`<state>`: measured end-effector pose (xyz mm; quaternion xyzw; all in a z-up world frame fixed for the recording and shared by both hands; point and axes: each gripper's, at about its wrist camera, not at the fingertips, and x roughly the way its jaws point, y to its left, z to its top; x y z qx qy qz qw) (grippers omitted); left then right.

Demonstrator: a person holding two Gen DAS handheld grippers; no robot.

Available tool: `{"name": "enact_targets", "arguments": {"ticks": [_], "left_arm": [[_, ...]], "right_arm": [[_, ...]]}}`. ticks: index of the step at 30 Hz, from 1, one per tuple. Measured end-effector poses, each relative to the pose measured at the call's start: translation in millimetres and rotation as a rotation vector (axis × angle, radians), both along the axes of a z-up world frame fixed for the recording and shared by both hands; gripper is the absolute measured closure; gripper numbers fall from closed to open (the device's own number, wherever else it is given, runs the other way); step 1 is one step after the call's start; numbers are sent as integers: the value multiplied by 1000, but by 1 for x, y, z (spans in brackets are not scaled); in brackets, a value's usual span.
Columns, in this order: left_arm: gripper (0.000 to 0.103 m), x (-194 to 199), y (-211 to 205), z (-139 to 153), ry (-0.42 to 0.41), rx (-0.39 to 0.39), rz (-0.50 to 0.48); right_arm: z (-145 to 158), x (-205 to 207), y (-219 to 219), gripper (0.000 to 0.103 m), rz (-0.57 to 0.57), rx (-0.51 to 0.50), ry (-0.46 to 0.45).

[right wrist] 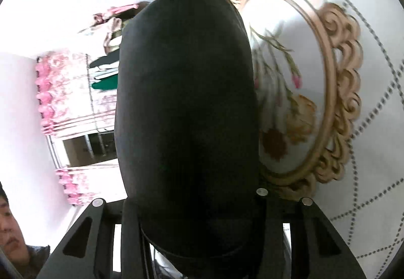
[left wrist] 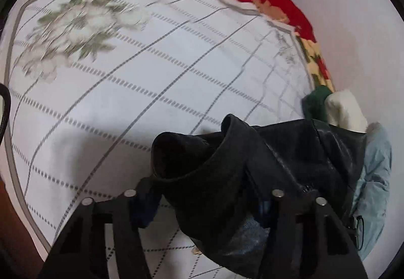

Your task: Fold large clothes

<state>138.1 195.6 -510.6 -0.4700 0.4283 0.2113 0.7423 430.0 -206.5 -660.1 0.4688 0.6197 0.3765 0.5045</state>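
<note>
Seemingly both grippers clamped the black jacket [left wrist: 252,152]: left gripper [left wrist: 202,205] beneath its bunched collar, right gripper [right wrist: 192,213] around a dark fold. Slick leather could slip free, judging by the shallow bites.

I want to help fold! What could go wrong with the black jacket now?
1. The black jacket hangs bunched between the left tongs, so it might slip or fold crooked.
2. It fills the right tongs' view, hiding where it lands.
3. The green garment and light blue garment lie close and could get dragged along.
</note>
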Motion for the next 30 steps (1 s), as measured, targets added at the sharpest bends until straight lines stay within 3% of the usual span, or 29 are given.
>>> {"name": "enact_targets", "arguments": {"ticks": [5, 9, 16, 19, 24, 30], "left_arm": [[62, 21, -1, 21, -34, 42, -58], [66, 39, -3, 43, -60, 48, -90], [66, 92, -11, 111, -133, 64, -163], [66, 131, -17, 144, -179, 72, -203], [66, 214, -32, 186, -257, 68, -255], [66, 333, -51, 200, -332, 84, -307]], "right_arm": [[11, 19, 33, 58, -34, 19, -5], [26, 35, 26, 58, -57, 28, -22], [98, 73, 6, 58, -117, 59, -69], [135, 92, -10, 58, -148, 66, -102], [186, 164, -34, 58, -217, 61, -151], [213, 279, -71, 59, -269, 35, -178]]}}
